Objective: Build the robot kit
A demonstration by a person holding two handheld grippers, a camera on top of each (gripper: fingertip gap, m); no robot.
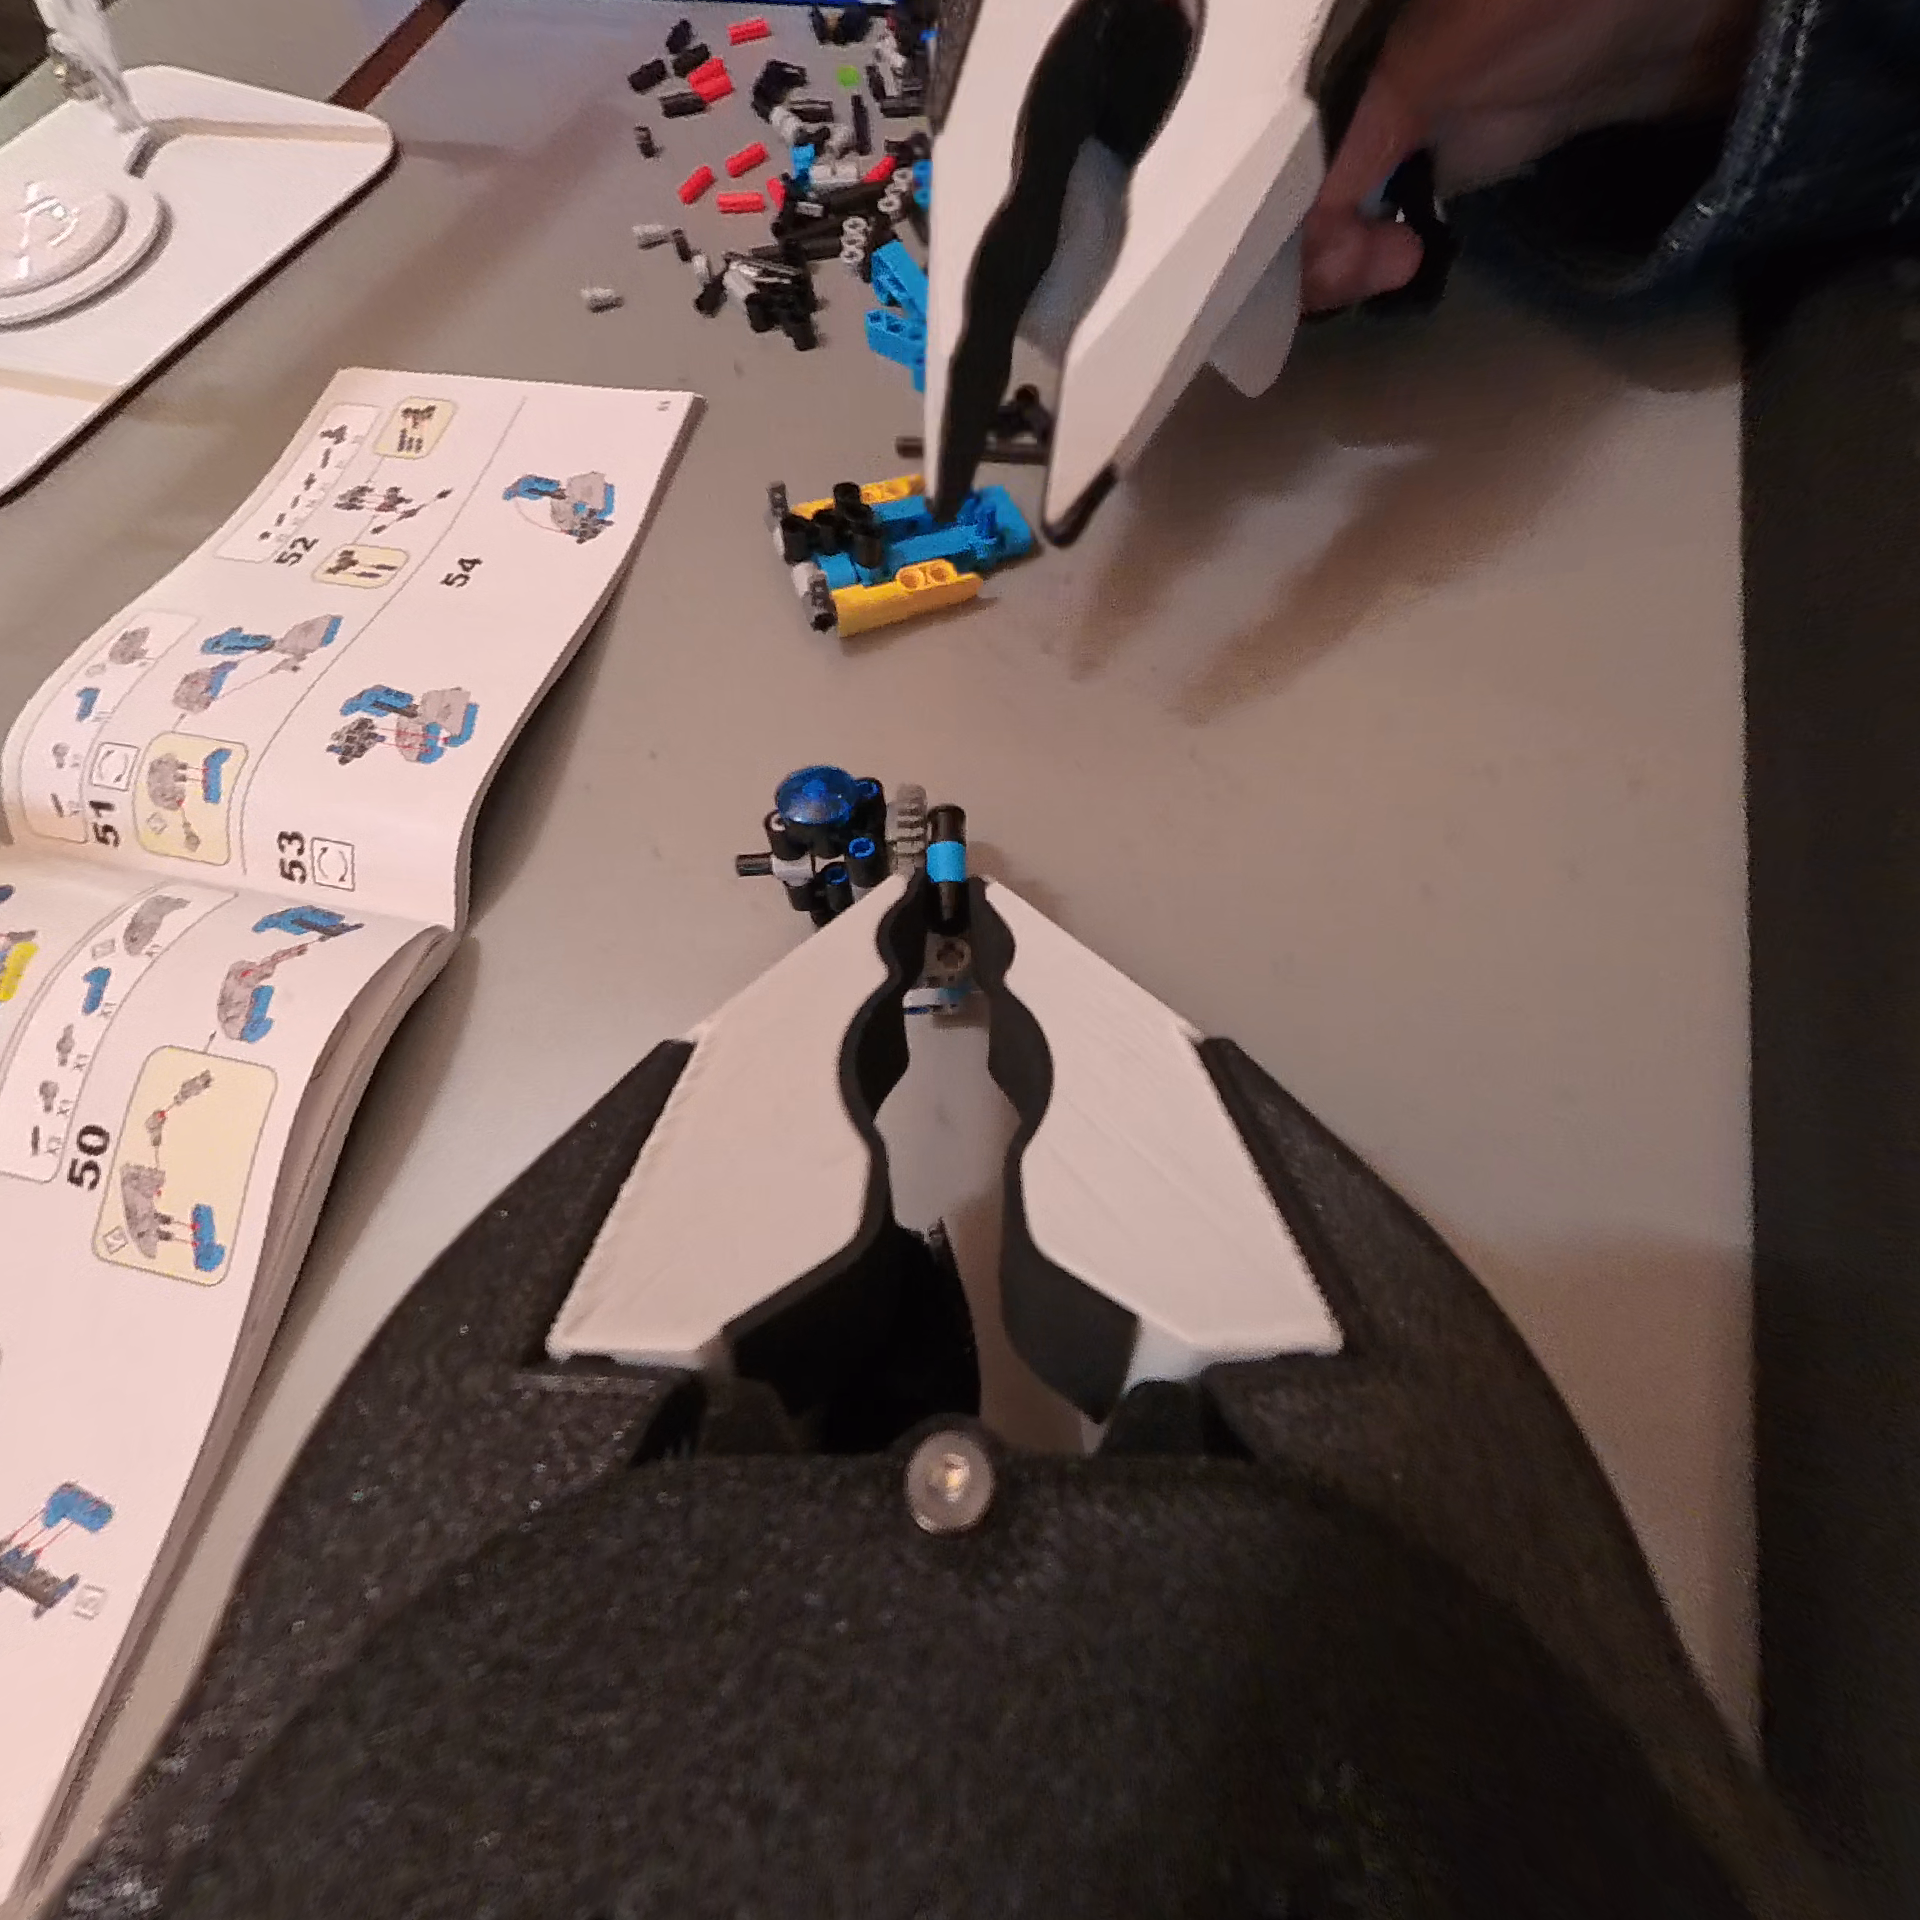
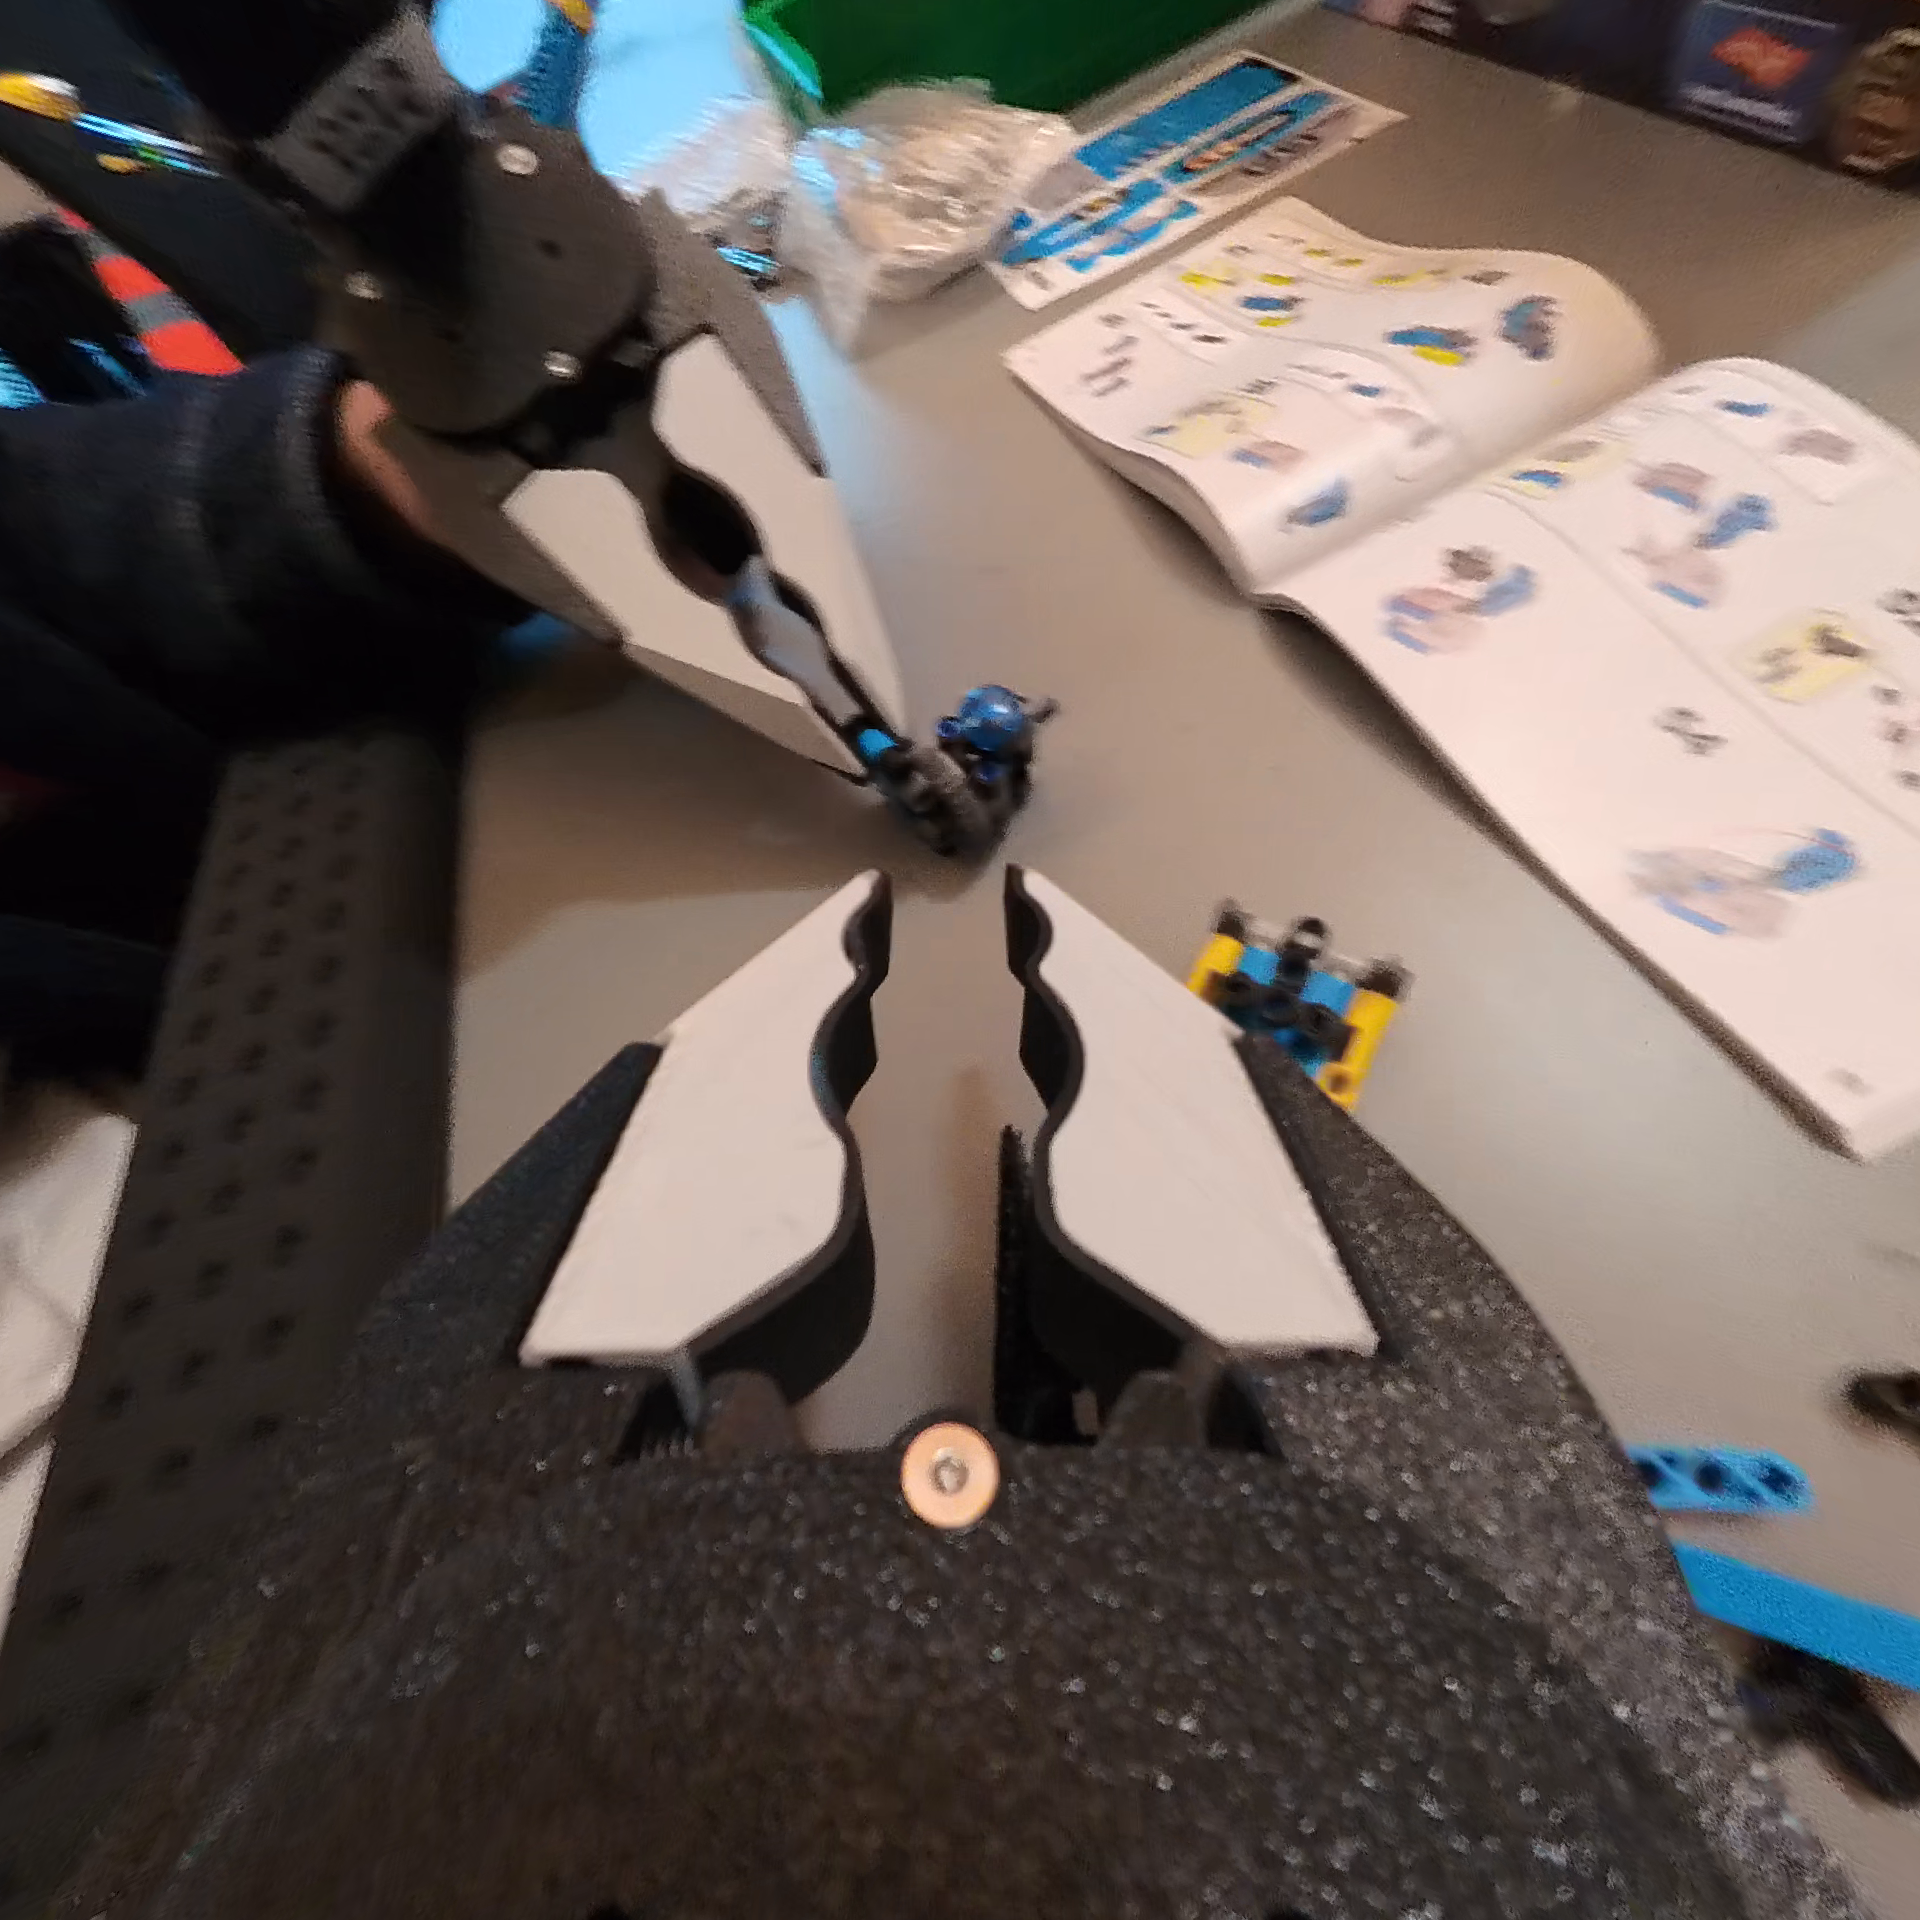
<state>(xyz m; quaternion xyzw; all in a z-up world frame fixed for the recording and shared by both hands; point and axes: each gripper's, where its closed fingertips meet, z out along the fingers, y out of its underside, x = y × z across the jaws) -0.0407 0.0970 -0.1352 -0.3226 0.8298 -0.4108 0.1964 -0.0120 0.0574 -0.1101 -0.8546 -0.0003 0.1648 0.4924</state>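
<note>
Left gripper jaws clamped on small black-blue brick assembly resting on grey worktop. Right gripper jaws apart, empty, just beside yellow-blue brick assembly. Open instruction booklet nearby.

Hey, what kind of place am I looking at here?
Probably a hobby or work table set up for building a brick model: an open instruction booklet, loose building pieces, and a yellow and blue part-built assembly.

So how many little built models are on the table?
2. A dark one with a blue dome, pinched by the left gripper; a yellow-blue one under the open right gripper. The loose pile may hide more.
</note>
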